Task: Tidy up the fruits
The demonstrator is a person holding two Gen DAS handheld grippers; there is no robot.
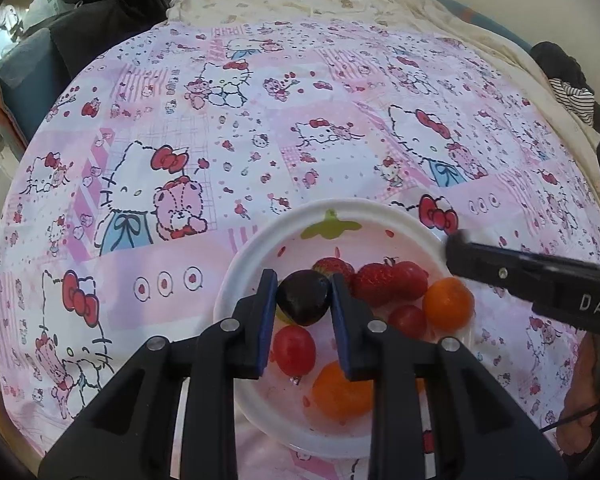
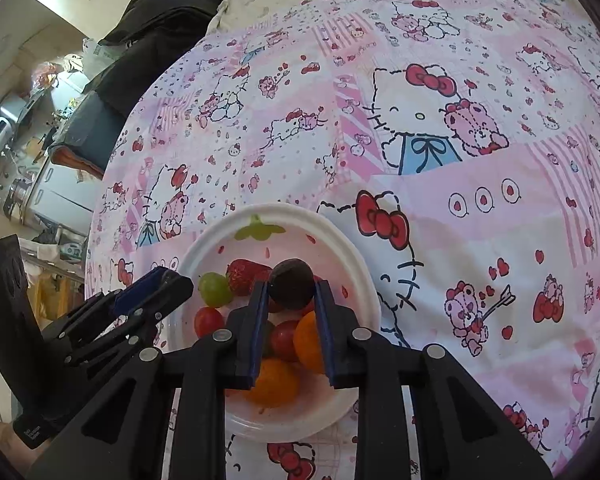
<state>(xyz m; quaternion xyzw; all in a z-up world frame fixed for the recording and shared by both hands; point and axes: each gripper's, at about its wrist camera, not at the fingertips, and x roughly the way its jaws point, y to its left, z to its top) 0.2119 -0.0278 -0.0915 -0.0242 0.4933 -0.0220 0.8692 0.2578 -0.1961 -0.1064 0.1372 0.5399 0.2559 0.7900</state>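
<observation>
Left wrist view: left gripper [image 1: 303, 282] jaws spread, dark plum [image 1: 303, 300] seen between the tips, contact not discernible. Right wrist view: right gripper [image 2: 290, 285] jaws likewise parted, same plum in the gap. Plum among strawberries [image 1: 380, 284], cherry tomatoes [image 1: 294, 350] and oranges [image 1: 448, 302] on white plate [image 1: 260, 240], on printed cloth [image 1: 220, 140].

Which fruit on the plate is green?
The small round green grape, left of the red strawberry; the other fruits are red, orange or dark purple.
</observation>
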